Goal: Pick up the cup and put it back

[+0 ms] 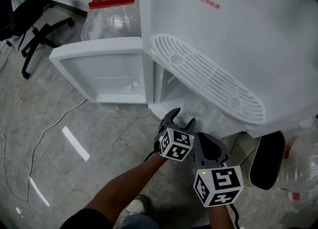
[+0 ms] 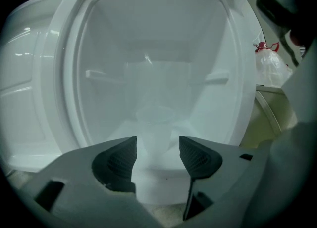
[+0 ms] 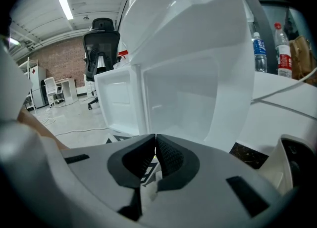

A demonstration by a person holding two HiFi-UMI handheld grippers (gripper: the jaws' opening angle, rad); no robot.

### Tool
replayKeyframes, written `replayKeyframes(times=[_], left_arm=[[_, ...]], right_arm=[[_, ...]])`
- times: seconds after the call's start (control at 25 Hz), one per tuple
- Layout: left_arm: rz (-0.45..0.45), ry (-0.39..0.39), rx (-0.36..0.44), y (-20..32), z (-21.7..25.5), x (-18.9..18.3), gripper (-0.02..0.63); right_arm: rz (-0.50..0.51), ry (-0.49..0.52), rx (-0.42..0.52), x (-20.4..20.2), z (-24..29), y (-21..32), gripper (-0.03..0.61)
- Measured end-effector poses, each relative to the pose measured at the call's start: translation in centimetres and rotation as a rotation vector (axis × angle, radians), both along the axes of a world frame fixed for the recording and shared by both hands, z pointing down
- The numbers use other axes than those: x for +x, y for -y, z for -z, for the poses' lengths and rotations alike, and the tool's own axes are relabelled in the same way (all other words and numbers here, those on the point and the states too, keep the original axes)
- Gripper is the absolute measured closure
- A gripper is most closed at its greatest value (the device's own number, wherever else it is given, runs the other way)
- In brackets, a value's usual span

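Right now the cup (image 2: 154,123), a clear plastic one, stands upright on the floor of the small cabinet (image 2: 99,83) in the bottom of the water dispenser (image 1: 223,29). My left gripper (image 2: 157,145) reaches into the cabinet mouth with its jaws wide apart, one pad on each side of the cup's lower half. As far as I can see, neither pad presses on it, so the cup rests on its own base and I am not holding it. My right gripper (image 3: 154,148) hangs just outside, to the right of the cup, jaws closed together on nothing. The cabinet door (image 1: 107,74) stands open to the left of the cup.

I judge this to be one of the two ends of the job: either I am about to take the cup, or it is set back and let go. These pictures do not tell me which.

If it is the pick, I need a gentle squeeze low on the wall, since thin plastic buckles, then a small lift and a straight pull out. If it is the put-back, I need to draw straight back with the jaws wide, because a brush from either pad would tip so light a cup.
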State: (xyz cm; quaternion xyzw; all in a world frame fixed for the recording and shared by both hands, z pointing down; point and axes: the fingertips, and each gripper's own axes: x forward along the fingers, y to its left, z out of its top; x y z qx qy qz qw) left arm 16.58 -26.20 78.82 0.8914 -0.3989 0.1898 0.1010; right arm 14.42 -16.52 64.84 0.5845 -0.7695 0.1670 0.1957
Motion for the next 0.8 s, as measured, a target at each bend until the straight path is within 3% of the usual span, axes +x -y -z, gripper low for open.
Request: replayKeyframes(times=[0.16,0.4,0.8], left_arm=[[0.017,-0.005,-0.001,-1.5,1.7,-1.6,0.35],[0.05,-0.003,-0.02,-4.5,6.2,-5.0,0.414],[0.099,-0.007,-0.049,-9.0,19.2,-10.4,0.467]], right_arm=[[0.01,0.015,-0.012,-1.2,0.8,-0.8,0.557],[0.025,0.037,-0.059,-2.7,3.6,-2.3,0.557],[0.055,0.08,-0.138,-6.6,14.4,-4.9,0.557]])
